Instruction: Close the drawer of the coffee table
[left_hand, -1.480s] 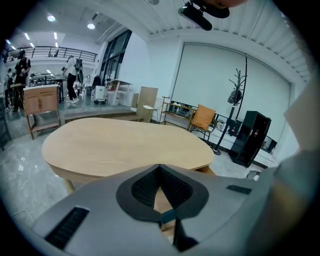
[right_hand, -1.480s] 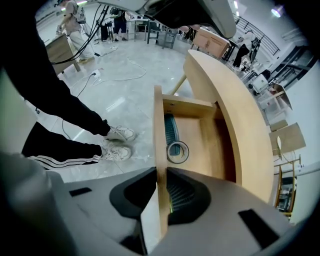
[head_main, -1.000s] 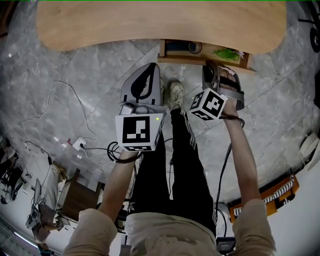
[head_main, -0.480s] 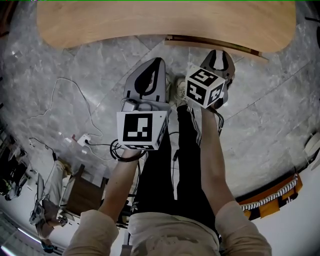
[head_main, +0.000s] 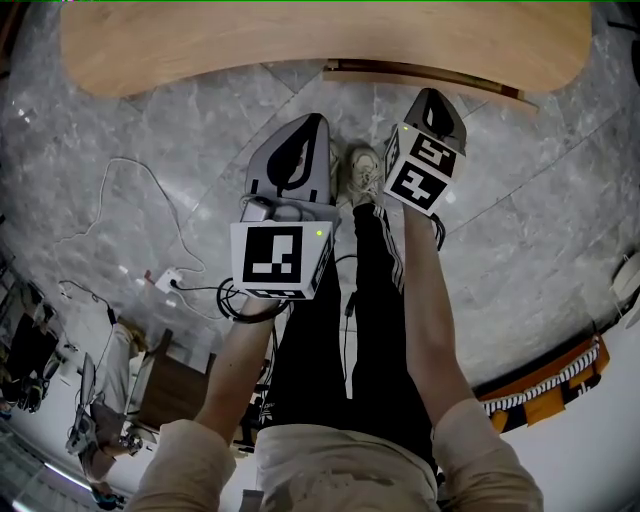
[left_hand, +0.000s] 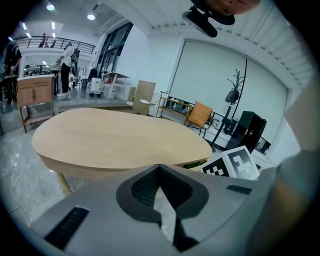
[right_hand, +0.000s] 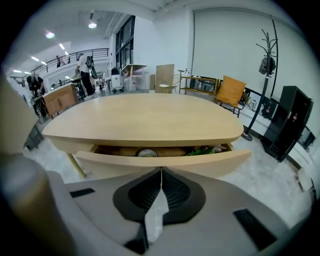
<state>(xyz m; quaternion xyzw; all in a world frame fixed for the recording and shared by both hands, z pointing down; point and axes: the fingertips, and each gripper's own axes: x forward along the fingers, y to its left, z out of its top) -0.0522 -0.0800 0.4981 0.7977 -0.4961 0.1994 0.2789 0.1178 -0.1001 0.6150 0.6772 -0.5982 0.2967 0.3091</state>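
Note:
The oval wooden coffee table (head_main: 300, 40) fills the top of the head view. Its drawer (head_main: 430, 77) sticks out a narrow way under the table's near edge. In the right gripper view the drawer front (right_hand: 165, 162) stands just ahead of the jaws, with a round thing and green items showing in the gap. My right gripper (head_main: 428, 94) (right_hand: 161, 171) points at the drawer front, its jaws closing to a meeting of the tips with nothing between them. My left gripper (head_main: 316, 120) (left_hand: 160, 167) hangs to the left, shut and empty, apart from the table (left_hand: 120, 140).
White cables (head_main: 130, 200) and a power strip (head_main: 165, 283) lie on the grey marble floor at left. A shoe (head_main: 358, 172) stands between the grippers. A wooden stool (head_main: 165, 395) is at lower left. Behind the table are an orange chair (right_hand: 231, 90) and a coat stand (right_hand: 262, 65).
The drawer has gone from wide open to a narrow gap. My right gripper has rolled over, drawn slightly back from the drawer front, and its jaws have closed. The left gripper stayed put.

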